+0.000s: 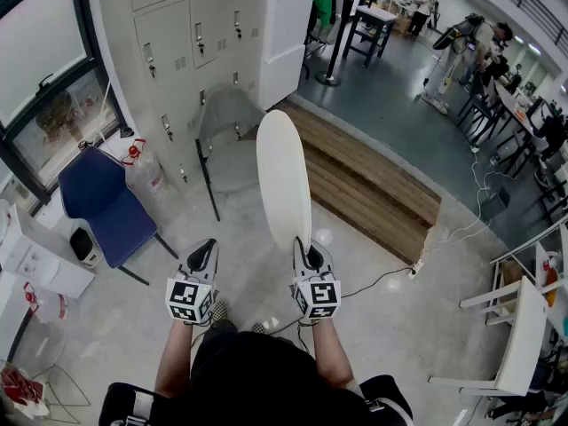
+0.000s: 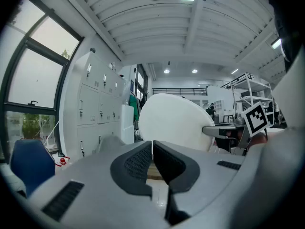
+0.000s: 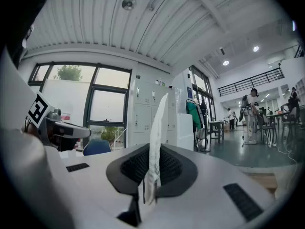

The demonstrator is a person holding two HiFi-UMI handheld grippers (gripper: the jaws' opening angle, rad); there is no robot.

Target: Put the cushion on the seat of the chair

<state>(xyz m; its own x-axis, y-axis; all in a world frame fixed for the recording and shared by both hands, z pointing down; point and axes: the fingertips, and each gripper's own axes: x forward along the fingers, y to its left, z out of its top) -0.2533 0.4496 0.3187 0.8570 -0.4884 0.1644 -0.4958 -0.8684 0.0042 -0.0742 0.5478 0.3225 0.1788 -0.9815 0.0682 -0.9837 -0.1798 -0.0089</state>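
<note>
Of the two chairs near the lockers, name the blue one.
The blue chair stands at the left under the window, its seat and back both blue. The grey chair stands right against the lockers.

No legible text or numbers (marker cubes [image 1: 191,301] carry patterns only).
</note>
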